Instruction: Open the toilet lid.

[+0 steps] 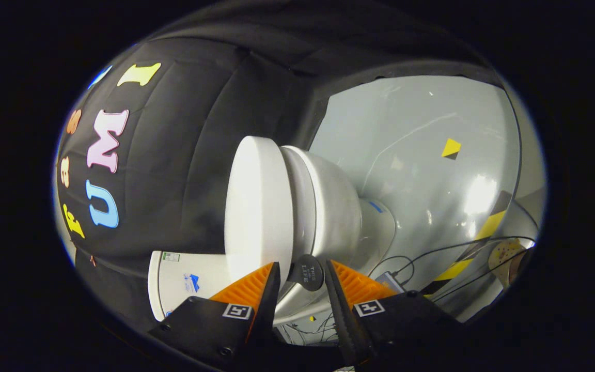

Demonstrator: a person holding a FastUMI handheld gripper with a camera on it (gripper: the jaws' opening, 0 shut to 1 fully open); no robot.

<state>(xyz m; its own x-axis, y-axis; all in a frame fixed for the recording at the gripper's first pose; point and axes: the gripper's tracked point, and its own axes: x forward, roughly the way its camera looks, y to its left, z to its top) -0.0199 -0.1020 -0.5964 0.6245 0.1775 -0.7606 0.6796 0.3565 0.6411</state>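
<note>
Gripper [301, 276] with its 2 fingers apart, a round dark tab [306, 272] in the gap between their tips and touched by neither. Lid [257, 212] lies closed against the toilet [328, 206] just beyond the fingers, the view rolled sideways. Cables [463, 253] trail over the grey floor [421, 155] behind.

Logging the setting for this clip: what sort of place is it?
Probably a staged recording booth, not a real bathroom: a white toilet stands against a black cloth wall on a glossy grey floor with cables. The gripper is open around the lid's dark tab.
</note>
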